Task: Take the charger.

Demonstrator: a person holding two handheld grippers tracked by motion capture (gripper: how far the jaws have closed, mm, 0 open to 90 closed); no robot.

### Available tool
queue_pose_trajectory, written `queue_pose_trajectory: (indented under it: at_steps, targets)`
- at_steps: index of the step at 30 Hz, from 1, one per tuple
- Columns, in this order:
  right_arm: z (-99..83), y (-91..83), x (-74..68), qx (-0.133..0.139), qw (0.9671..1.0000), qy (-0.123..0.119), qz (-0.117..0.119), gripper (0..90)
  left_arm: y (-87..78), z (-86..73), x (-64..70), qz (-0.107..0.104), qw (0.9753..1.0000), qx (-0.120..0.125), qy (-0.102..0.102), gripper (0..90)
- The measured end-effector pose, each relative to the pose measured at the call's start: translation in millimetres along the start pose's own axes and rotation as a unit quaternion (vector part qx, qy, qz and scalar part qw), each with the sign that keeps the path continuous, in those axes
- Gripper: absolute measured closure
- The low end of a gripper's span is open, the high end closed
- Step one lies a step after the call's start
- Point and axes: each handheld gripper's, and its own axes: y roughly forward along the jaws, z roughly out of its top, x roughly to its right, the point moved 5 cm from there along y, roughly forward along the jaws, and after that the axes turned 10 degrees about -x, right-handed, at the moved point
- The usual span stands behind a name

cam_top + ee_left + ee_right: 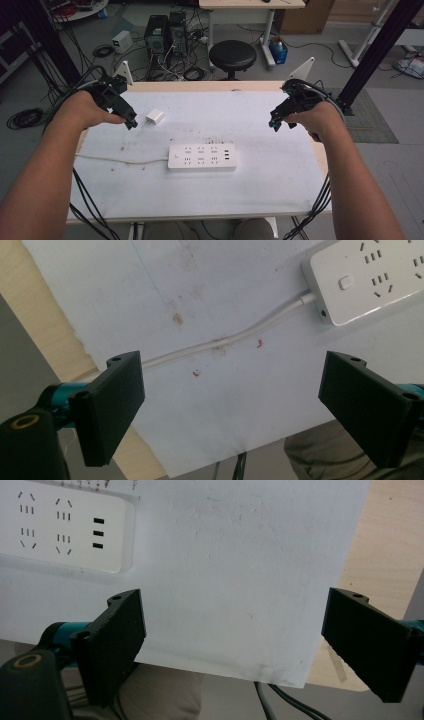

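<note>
White paper covers the table (280, 200), and on it we see the power strip (202, 157) lying mid-table, long axis running left to right, its cord (120, 160) trailing off the left edge. Beyond it, near the far left, sits the small white charger (154, 117). Our left gripper (131, 123) hovers just beside that charger, jaws spread wide and empty; it is the nearer one. Our right gripper (282, 125), equally wide and empty, hangs well apart over bare paper, with open room around both.
</note>
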Motion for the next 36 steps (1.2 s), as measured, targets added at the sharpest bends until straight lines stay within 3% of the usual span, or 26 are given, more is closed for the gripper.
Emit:
queue_pose_trajectory:
  at_steps: [6, 13, 15, 16, 26, 30, 31, 36]
  targets:
    - [-0.8, -0.1, -2.4, 0.002, 1.0, -0.007, 0.0, 10.0, 3.9, 6.4, -0.6, -0.003, 0.9999, 0.01, -0.005, 11.1]
    - [-4.8, -0.7, -1.1, 0.001, 1.0, -0.009, -0.001, 10.0, 27.7, 25.4, 0.8, -0.008, 0.9999, 0.003, 0.012, 11.1]
    - [-5.4, -0.9, -1.4, 0.0, 1.0, -0.008, -0.002, 10.0, 27.7, 25.4, 0.8, -0.008, 0.9999, 0.003, 0.012, 11.1]
    - [-6.8, -1.1, -2.1, 0.0, 0.9999, -0.012, -0.003, 10.0, 40.0, 36.7, 1.3, -0.01, 0.9998, -0.001, 0.017, 11.1]
    - [-11.3, -1.4, -8.8, 0.006, 0.9995, -0.031, -0.007, 10.0, 73.4, 75.4, -0.9, -0.016, 0.9996, -0.006, 0.024, 11.1]
    - [-11.5, 1.4, -9.1, 0.005, 0.9994, -0.032, -0.011, 10.0, 81.2, 81.2, -3.1, -0.014, 0.9995, -0.01, 0.026, 11.1]
    - [-11.5, 2.8, -9.7, 0.003, 0.9993, -0.035, -0.011, 10.0, 92.7, 89.9, -4.3, -0.015, 0.9995, -0.01, 0.028, 11.1]
    - [-11.0, 4.1, -13.1, 0.003, 0.9989, -0.044, -0.015, 10.0, 107.8, 108.0, -6.1, -0.011, 0.9995, -0.009, 0.029, 11.2]
